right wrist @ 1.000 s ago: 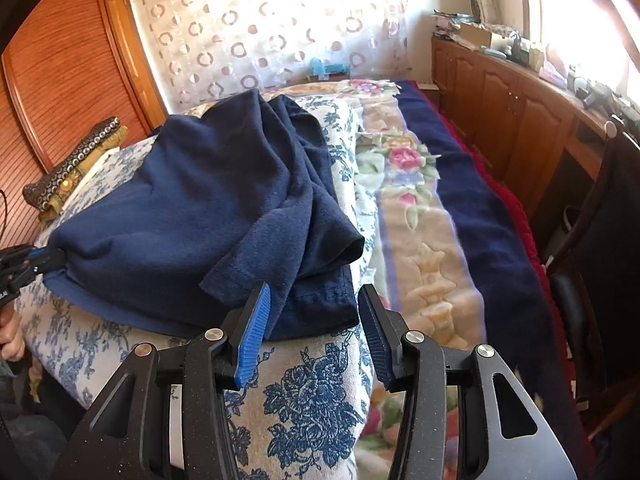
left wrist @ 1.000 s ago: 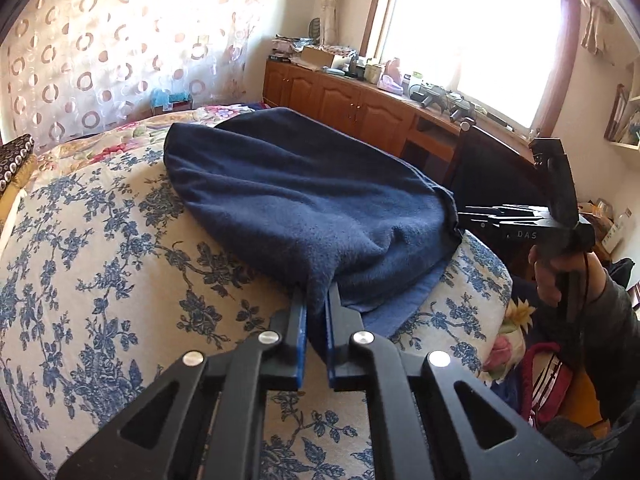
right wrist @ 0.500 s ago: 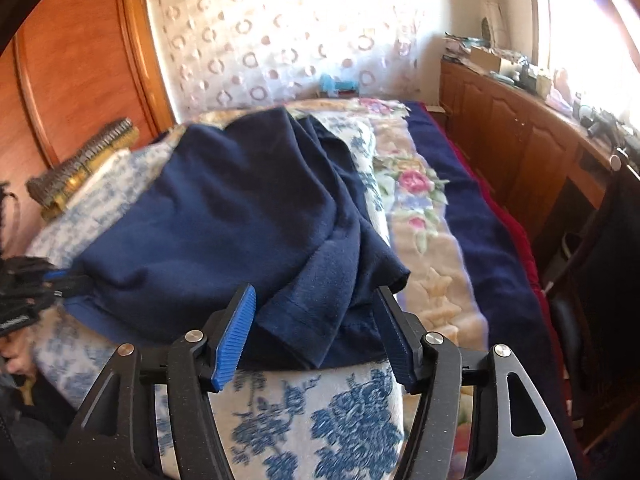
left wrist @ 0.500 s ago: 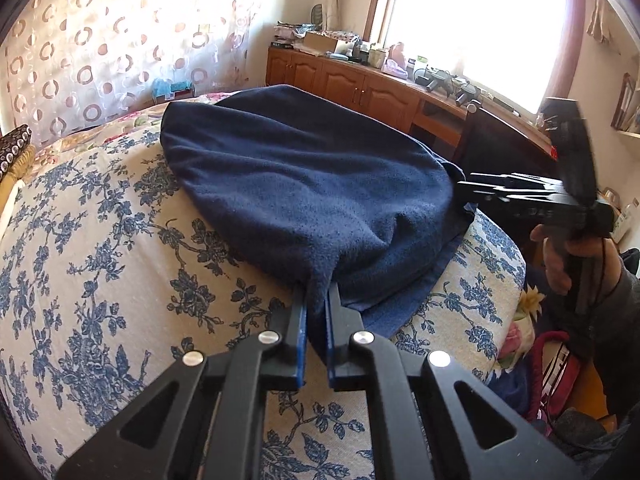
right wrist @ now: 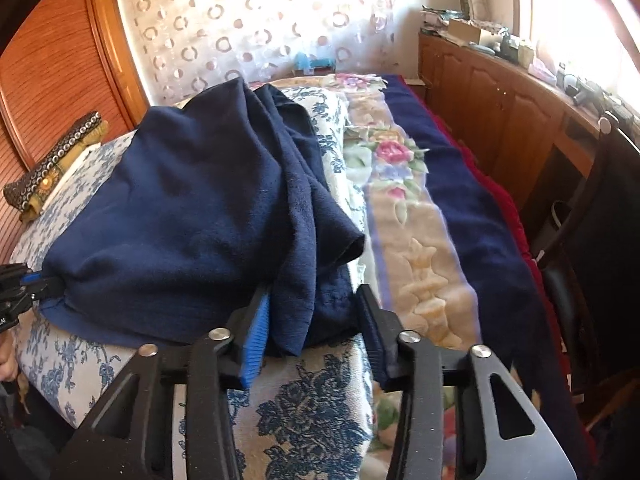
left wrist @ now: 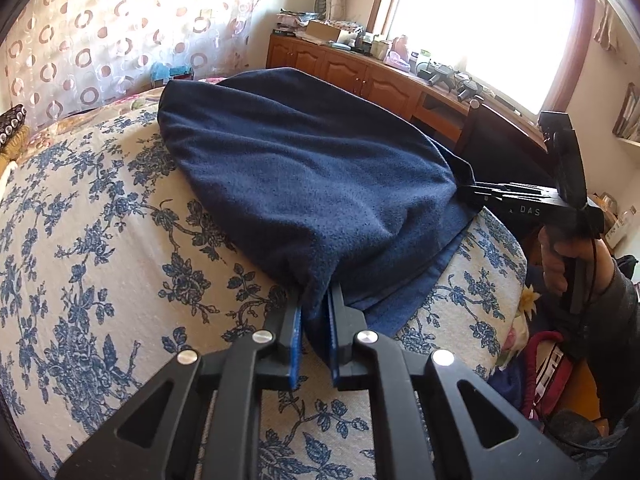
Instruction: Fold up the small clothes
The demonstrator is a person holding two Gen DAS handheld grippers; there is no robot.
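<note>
A navy blue fleece garment [left wrist: 300, 168] lies spread on the blue-flowered bedcover [left wrist: 100, 240]. My left gripper [left wrist: 314, 312] is shut on its near corner, and cloth is pinched between the blue pads. In the right wrist view the same garment [right wrist: 192, 200] lies bunched, its hem fold sitting between the jaws of my right gripper [right wrist: 310, 298]. Those jaws are closing around the fold, with room still left at the right pad. The left gripper [right wrist: 40, 280] shows at the far corner. The right gripper [left wrist: 472, 192], held by a hand [left wrist: 560, 256], meets the garment's other corner.
A flowered blanket with a navy border [right wrist: 460, 208] covers the bed's right side. Wooden cabinets [right wrist: 500, 120] with clutter run under the window. A dark chair [right wrist: 600, 240] stands by the bed. A patterned cushion [right wrist: 52, 160] lies near the wooden headboard [right wrist: 52, 60].
The right gripper's jaws widened, slid forward over the garment's hem fold, then narrowed around it. The left gripper kept its hold and stayed in place.
</note>
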